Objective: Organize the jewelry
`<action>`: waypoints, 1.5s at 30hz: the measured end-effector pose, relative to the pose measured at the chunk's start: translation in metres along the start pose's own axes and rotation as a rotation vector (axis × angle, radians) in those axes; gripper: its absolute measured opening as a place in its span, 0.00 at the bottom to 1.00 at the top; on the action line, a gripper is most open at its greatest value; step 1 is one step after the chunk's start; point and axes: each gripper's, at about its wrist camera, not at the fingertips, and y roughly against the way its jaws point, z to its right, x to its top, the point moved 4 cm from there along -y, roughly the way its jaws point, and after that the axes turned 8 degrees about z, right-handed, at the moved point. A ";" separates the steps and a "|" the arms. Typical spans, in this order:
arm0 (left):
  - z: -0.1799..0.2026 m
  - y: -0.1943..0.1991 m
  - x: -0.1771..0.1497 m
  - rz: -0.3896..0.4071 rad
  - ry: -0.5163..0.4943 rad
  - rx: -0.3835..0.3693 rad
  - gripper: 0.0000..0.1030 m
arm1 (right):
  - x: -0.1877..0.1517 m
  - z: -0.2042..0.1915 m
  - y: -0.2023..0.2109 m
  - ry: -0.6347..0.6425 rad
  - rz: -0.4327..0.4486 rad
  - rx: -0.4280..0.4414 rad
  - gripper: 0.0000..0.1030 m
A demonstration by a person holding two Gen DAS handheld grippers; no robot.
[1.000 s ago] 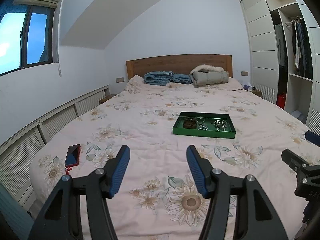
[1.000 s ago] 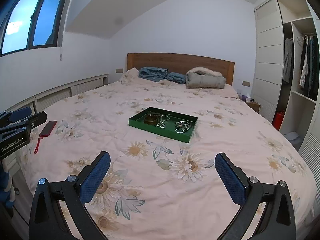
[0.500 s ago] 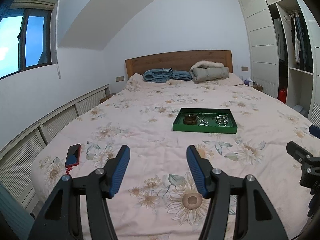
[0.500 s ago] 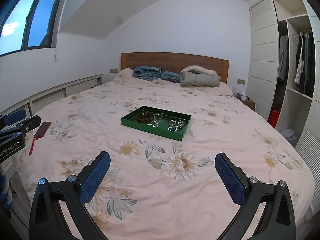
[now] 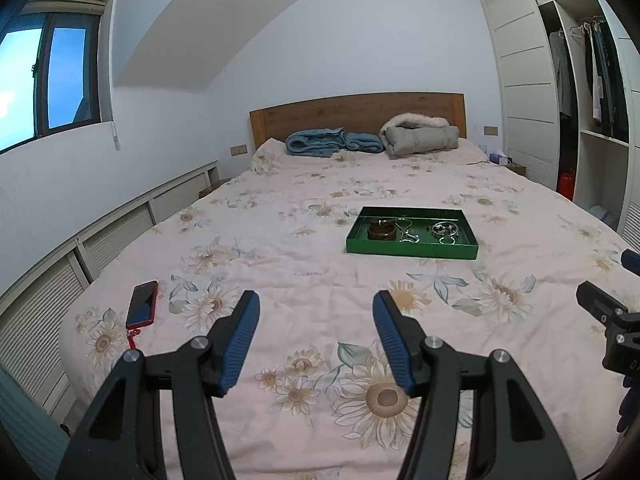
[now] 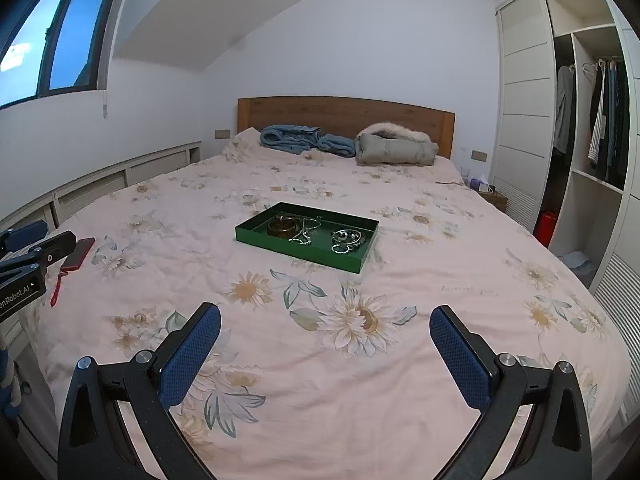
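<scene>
A green tray (image 5: 412, 249) (image 6: 256, 236) lies mid-bed on the floral bedspread. In it are a brown bangle (image 5: 382, 230) (image 6: 282, 227), a silver chain necklace (image 5: 406, 232) (image 6: 305, 232) and a tangle of silver bracelets (image 5: 445, 230) (image 6: 346, 238). My left gripper (image 5: 316, 304) hovers over the foot of the bed, well short of the tray, open and empty. My right gripper (image 6: 325, 320) also hangs over the bed's near end, jaws spread wide, nothing between them. Each gripper shows at the edge of the other's view.
A red phone (image 5: 142, 305) (image 6: 80, 252) with a strap lies near the bed's left edge. A folded blue blanket (image 5: 332, 142) and a grey coat (image 5: 420, 138) sit by the headboard. Wardrobe shelves (image 6: 592, 120) stand to the right, low slatted cabinets (image 5: 60, 280) to the left.
Both views have shifted slightly, the tray drifting a little in each. Both grippers stay open as before.
</scene>
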 end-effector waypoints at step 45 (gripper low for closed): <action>-0.001 -0.018 -0.021 -0.034 -0.003 -0.001 0.55 | -0.019 0.014 -0.022 -0.017 -0.053 -0.041 1.00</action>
